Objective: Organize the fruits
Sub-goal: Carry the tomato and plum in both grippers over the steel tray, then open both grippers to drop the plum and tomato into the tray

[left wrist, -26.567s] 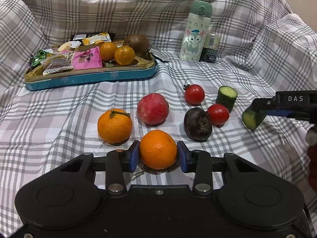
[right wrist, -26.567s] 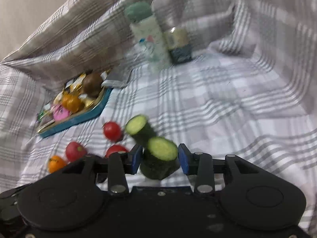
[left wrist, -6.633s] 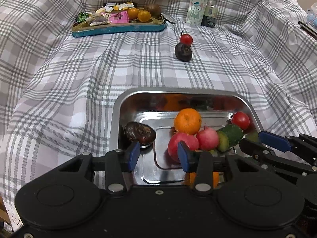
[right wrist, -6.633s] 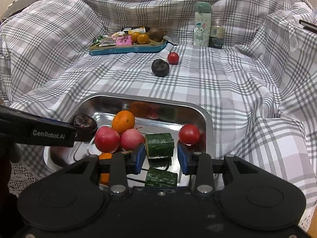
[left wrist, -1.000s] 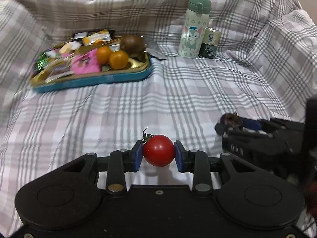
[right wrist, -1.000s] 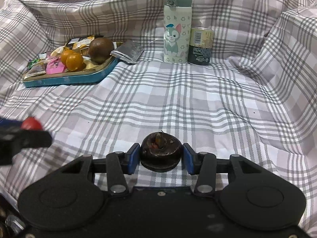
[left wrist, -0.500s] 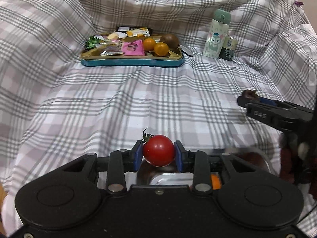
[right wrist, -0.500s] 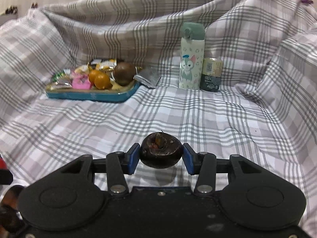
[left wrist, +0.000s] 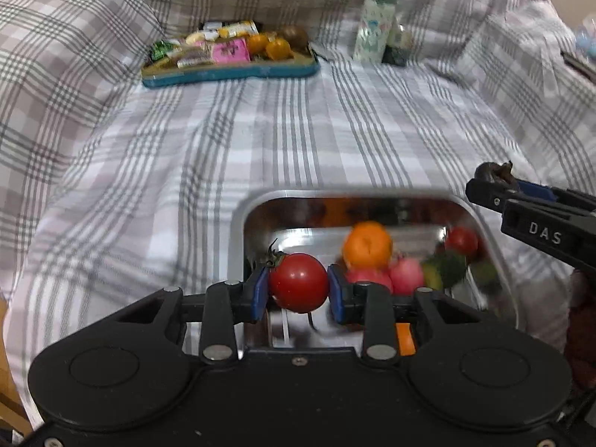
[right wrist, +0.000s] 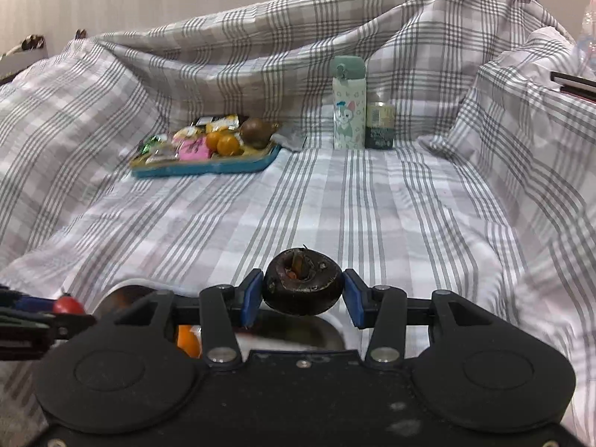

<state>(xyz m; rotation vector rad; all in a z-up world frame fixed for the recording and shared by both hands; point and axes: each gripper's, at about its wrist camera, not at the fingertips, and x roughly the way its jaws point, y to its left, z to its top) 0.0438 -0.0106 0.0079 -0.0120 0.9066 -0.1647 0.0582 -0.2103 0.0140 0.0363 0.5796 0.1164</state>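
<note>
My left gripper (left wrist: 298, 290) is shut on a red cherry tomato (left wrist: 298, 283) and holds it over the near left part of the steel tray (left wrist: 238, 223). The tray holds an orange (left wrist: 367, 244), two pinkish-red fruits (left wrist: 406, 273), cucumber pieces (left wrist: 447, 266) and another tomato (left wrist: 461, 240). My right gripper (right wrist: 302, 294) is shut on a dark purple fruit (right wrist: 302, 285), above the tray's far rim (right wrist: 335, 322). It shows at the right of the left wrist view (left wrist: 497, 180). The left gripper with its tomato (right wrist: 69, 305) shows at the left of the right wrist view.
A teal snack tray (left wrist: 231, 69) with sweets, small oranges and a brown fruit sits at the back, also in the right wrist view (right wrist: 208, 160). A cartoon bottle (right wrist: 348, 104) and a small can (right wrist: 380, 124) stand to its right. Checked cloth covers everything.
Both grippers have drawn back from the cloth toward the steel tray, each with its fruit. The tray with its fruit has come into full view under the left gripper.
</note>
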